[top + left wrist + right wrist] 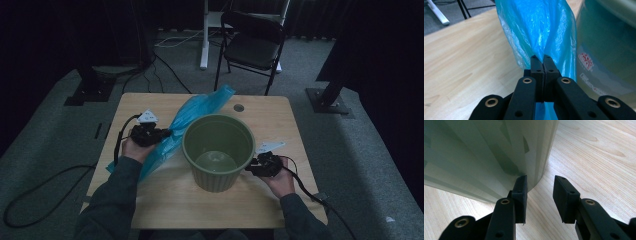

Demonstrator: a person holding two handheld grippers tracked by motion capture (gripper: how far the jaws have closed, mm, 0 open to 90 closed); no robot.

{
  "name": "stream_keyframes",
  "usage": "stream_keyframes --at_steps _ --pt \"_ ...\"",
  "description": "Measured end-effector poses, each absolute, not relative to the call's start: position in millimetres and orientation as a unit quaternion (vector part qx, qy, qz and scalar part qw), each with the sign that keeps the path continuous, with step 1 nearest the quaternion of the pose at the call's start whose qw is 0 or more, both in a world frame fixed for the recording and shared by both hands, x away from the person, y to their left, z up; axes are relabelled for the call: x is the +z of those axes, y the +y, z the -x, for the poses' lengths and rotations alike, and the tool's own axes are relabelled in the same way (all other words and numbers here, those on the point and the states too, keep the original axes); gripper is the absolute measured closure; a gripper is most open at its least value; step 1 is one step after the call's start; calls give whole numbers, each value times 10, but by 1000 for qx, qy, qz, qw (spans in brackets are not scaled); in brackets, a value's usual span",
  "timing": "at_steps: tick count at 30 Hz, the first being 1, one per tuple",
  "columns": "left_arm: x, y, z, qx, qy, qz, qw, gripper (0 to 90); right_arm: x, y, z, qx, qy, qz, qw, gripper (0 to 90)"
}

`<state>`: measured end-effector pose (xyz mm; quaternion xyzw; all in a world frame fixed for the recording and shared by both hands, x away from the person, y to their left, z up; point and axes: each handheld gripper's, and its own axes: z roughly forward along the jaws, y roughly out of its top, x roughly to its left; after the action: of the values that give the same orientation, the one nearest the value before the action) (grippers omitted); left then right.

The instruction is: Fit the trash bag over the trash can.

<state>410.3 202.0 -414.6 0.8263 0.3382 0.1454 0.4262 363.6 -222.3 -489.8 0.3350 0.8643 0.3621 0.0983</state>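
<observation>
Pinching a fold of the blue plastic bag (536,32), the left gripper (541,61) has its two black fingers (536,67) pressed together with the film caught between them. In the high view the left gripper (166,133) sits at the left of the green ribbed bin (218,150), and the bag (192,115) lies stretched diagonally across the wooden bench (150,200), from the near left edge toward the far middle, passing just beside the bin's left wall. The bin stands upright near the middle of the bench, mouth open. The right gripper (248,169) is held low at the bin's right side; in its own view the right gripper (539,195) has its fingers (564,195) spread apart and holding nothing, one finger touching or almost touching the bin wall (486,157) near its base, the other over bare bench. Behind the bench stands a black folding chair (252,42) on grey carpet.
</observation>
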Motion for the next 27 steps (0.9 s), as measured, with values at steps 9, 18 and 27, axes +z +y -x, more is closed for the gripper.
stream_keyframes --at_steps 9,18,27 --pt "-3923 2023 -4131 158 333 -817 444 892 -4897 -2221 -3614 360 867 -331 96 631" --pt "-3698 2018 -4137 171 328 -804 466 892 -4902 -2218 -3611 360 868 -328 93 626" --pt "-3505 1992 -4143 176 319 -796 484 892 -4909 -2208 -3605 360 870 -326 89 625"
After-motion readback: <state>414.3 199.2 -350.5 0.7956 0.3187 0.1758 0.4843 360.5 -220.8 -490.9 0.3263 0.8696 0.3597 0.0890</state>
